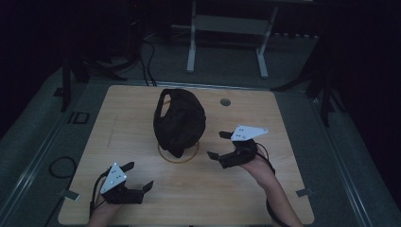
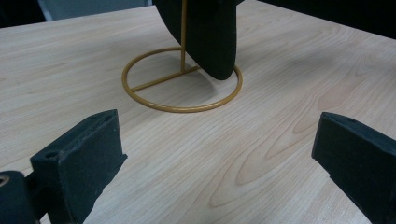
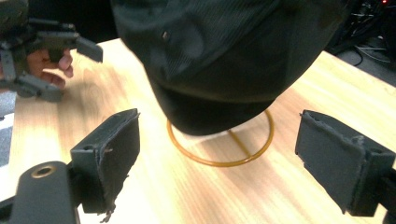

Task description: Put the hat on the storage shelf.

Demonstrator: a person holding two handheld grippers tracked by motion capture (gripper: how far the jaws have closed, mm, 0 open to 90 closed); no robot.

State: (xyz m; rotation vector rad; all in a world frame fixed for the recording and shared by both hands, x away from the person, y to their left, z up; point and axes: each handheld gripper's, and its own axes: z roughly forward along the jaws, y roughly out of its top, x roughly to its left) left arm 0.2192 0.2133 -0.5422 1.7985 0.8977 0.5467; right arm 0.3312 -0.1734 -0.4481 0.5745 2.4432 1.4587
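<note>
Jaws of both the left gripper [image 1: 135,184] and right gripper [image 1: 220,145] stand apart, empty. The black cap [image 1: 179,120] hangs on a wire stand [image 2: 182,86] mid-worktop [image 1: 265,198]; likely light, soft cloth, best pinched at its stiffer brim.

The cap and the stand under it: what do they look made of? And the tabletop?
The black cap looks like ribbed fabric, perhaps corduroy: fine parallel lines, matte, soft folds. The stand looks like thin metal wire with a gold-yellow coating: a slim ring, crossbar and upright post with a slight sheen. The tabletop shows pale wood grain, smooth; solid wood or laminate, I cannot tell.
</note>
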